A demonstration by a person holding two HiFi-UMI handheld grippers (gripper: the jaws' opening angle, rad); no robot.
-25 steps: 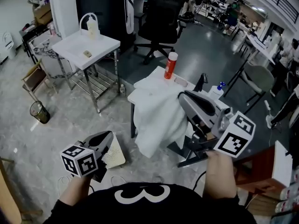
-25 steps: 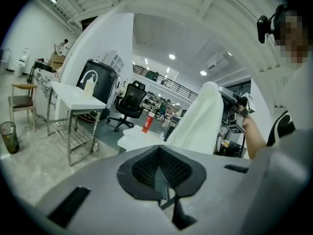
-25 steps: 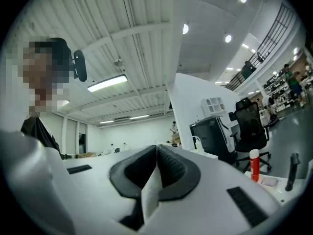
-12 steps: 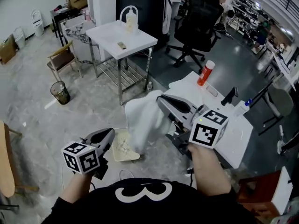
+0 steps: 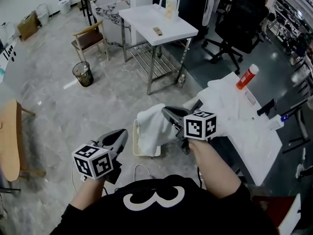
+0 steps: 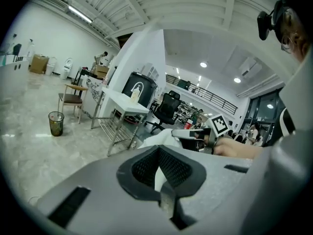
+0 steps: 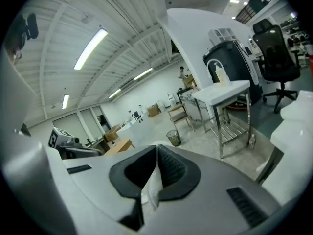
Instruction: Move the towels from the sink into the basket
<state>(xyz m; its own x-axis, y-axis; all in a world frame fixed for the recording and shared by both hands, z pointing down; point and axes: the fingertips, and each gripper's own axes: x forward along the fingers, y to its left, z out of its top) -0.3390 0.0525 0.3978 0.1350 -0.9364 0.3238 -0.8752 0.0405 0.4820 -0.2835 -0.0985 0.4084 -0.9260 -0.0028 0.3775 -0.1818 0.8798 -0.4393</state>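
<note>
While more towels [image 5: 230,106] lie heaped at the head view's right, the basket [image 5: 138,150] sits on the floor at centre. The towel [image 5: 152,126] hangs just over it, pinched in the right gripper [image 5: 166,112]. I'd lower it well inside before letting go. The left gripper [image 5: 122,135] is narrow and empty. Only the head view shows the basket.

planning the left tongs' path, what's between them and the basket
Between the left tongs and the basket, the head view shows only bare floor; the towel in the right tongs hangs over the basket itself.
</note>
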